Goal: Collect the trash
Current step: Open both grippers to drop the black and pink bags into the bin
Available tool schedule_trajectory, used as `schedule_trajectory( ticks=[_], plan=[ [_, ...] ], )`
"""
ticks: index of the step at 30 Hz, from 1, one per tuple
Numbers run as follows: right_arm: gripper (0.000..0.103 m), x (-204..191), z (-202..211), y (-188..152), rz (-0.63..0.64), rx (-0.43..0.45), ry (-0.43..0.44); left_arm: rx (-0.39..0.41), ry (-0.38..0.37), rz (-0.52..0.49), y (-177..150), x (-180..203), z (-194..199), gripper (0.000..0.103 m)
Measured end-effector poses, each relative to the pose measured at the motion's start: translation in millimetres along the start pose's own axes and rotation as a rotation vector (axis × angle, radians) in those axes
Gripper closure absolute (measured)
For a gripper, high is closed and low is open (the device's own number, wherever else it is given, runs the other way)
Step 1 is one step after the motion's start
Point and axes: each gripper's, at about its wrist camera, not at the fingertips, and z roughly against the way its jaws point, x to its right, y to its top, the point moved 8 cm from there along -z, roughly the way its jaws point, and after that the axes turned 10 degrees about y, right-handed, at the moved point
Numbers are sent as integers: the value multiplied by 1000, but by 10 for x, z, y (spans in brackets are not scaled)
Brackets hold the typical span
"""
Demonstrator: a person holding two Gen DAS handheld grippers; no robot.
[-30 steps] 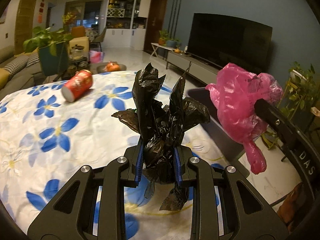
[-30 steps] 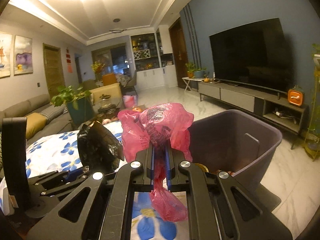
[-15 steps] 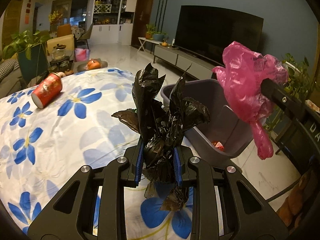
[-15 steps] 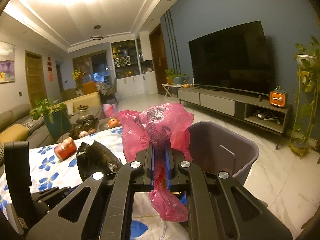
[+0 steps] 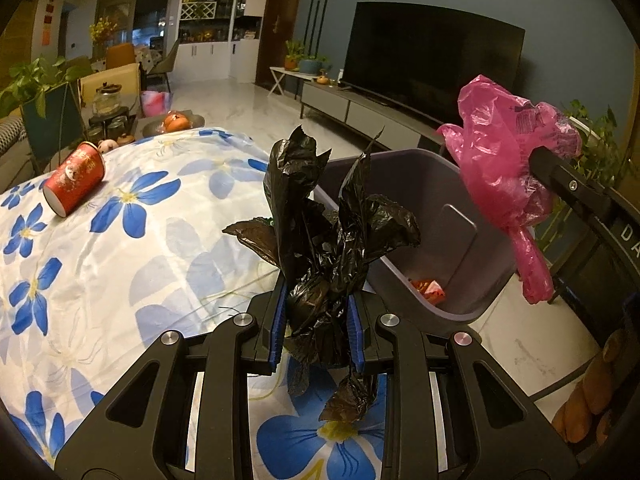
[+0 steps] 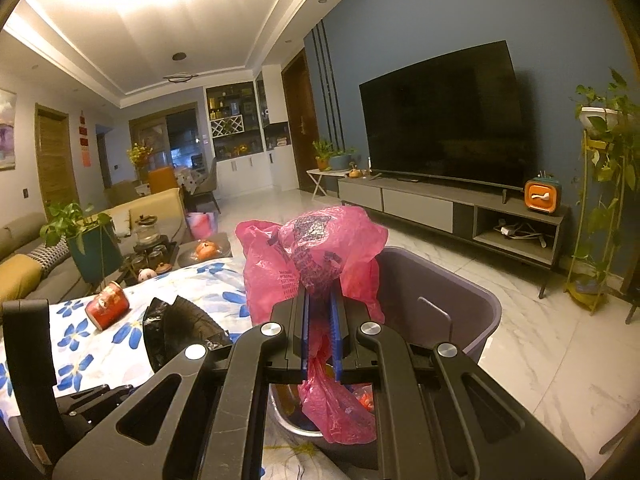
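Carrying soft, light bags, left gripper (image 5: 316, 328) clamped on the black bag's (image 5: 324, 240) bunched waist, right gripper (image 6: 320, 330) pinching the pink bag's (image 6: 312, 256) neck, bin (image 6: 440, 300) just ahead and below.

Your two wrist views each look forward along a claw; both share the purple bin (image 5: 432, 200) (image 6: 452, 292) close ahead.
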Motion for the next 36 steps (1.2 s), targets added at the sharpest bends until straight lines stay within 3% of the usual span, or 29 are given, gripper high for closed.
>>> schedule_trajectory(
  ticks=[6,8,10,15,16,19,29,36],
  plan=[
    [93,-59,-34,-21,-1,-2,-2,-9,-14,-2,1,45,-40,77],
    [93,-53,-26,-16,2,0,-4,-7,-11,-5,1,42,-56,67],
    [93,-52,-30,-19,-1,-2,-1,0,3,-3,17,21,-58,32],
    [92,-43,-91,-62,-14,-16,3,35,-5,74,99,-124,52,18],
    [88,-22,-102,-58,-18,-15,7,44,-4,87,121,-161,75,17],
    [46,18,-141,-75,-30,-18,3,53,-3,126,148,-243,117,13],
    [42,9,-93,-104,-38,-18,-2,103,43,152,125,-406,356,12],
    [32,-303,97,-83,28,22,20,133,131,200,47,-853,613,11]
  ],
)
